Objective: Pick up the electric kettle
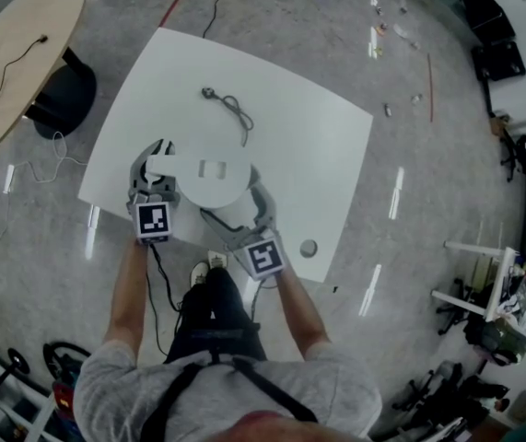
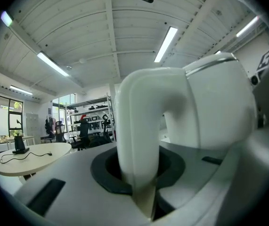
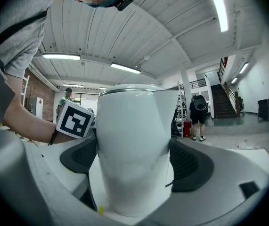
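Head view: the electric kettle (image 1: 209,175) sits mid-frame on the white table (image 1: 318,136). The left gripper (image 1: 152,187) pinches its handle (image 2: 139,140) and the right gripper (image 1: 244,212) clasps its body (image 3: 134,149). Lifting both together, level, should prevent tipping.

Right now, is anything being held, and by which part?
Yes, the electric kettle. The left gripper is clamped on its handle, and the right gripper has its jaws pressed against the two sides of its body.

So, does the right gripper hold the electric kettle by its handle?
No, the right gripper clamps the electric kettle by its round body; the handle sits in the left gripper.
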Demonstrator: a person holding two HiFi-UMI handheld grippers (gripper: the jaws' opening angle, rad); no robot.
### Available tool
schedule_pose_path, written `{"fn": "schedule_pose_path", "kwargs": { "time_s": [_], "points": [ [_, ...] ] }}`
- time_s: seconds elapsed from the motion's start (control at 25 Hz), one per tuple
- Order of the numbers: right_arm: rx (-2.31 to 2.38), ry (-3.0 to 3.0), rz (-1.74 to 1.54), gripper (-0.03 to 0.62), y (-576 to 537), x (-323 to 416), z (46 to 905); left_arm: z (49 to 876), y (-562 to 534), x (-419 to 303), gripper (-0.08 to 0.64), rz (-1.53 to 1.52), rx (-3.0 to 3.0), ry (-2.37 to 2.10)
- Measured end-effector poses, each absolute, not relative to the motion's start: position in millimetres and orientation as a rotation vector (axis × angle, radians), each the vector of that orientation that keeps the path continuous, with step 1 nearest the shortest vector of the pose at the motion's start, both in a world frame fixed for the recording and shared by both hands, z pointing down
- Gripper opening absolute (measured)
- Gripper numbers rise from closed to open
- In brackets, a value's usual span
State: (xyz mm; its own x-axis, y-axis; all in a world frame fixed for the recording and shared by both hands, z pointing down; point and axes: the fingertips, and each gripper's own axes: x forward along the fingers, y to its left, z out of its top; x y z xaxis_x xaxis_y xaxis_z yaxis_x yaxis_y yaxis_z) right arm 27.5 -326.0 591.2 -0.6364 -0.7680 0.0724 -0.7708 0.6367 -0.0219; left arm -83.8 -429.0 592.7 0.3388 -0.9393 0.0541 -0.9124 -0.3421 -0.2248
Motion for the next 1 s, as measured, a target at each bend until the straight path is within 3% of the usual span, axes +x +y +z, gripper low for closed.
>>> {"fn": "schedule_pose_path", "kwargs": {
  "time_s": [1.0],
  "points": [
    [1.290,-2.770,0.042,0.483,-323.1,25.0,595.4,598.1,-433.2,-84.1,0.083,-0.342,-2.487,1.637]
  ]
}}
